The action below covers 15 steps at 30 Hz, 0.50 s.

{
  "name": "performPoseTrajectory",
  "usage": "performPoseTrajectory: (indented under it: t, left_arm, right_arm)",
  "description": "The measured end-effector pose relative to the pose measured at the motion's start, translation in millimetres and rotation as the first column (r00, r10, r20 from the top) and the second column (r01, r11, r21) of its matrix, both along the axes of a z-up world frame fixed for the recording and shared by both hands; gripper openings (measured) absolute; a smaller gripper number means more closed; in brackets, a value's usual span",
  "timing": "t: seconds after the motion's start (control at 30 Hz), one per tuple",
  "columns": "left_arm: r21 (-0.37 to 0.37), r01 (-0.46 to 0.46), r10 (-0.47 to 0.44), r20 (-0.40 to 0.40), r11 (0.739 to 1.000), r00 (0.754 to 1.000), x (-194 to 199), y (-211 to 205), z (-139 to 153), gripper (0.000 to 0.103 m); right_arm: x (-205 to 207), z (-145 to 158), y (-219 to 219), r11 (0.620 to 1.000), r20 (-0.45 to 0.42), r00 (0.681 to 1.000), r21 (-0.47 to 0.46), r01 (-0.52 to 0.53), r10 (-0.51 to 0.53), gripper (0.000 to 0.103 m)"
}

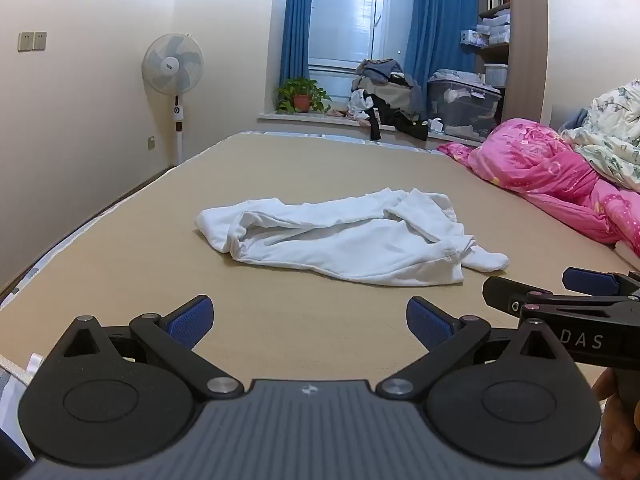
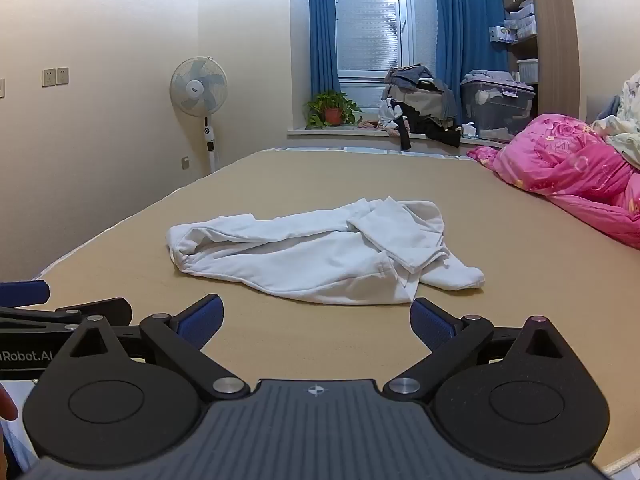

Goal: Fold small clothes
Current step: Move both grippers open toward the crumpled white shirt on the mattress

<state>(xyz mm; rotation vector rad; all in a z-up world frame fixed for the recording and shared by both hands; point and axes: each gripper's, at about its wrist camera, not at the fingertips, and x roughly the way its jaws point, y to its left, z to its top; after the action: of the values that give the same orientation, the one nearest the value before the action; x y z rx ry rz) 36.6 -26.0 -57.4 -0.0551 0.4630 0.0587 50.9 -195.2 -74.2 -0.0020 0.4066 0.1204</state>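
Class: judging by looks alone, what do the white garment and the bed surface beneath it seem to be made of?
White garment: probably soft cotton knit, matte; it slumps in limp, rounded folds. Bed surface: likely a woven mat or firm fabric cover, tan and matte; it lies flat and taut, unwrinkled.

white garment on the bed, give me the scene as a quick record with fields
garment: white garment, crumpled and unfolded, one footed leg end pointing right
surface: tan bed, garment lies near its middle
left gripper: left gripper open, empty, short of the garment
right gripper: right gripper open, empty, near the garment's front edge
beside: pink quilt bunched on the bed's right side
background: standing fan by the left wall, potted plant on the window sill, blue curtains
fold progress: not yet begun
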Motion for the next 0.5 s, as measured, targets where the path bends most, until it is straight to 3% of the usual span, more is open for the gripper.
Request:
performPoseTrajectory:
  t: [0.5]
  left_arm:
    - [-0.002, -0.003, 0.003, -0.004, 1.0, 1.0, -0.3, 0.8, 0.8, 0.103]
  right_arm:
    - [-2.4, 2.4, -0.3, 1.0, 0.001, 1.0, 0.0, 0.0, 0.0, 0.099]
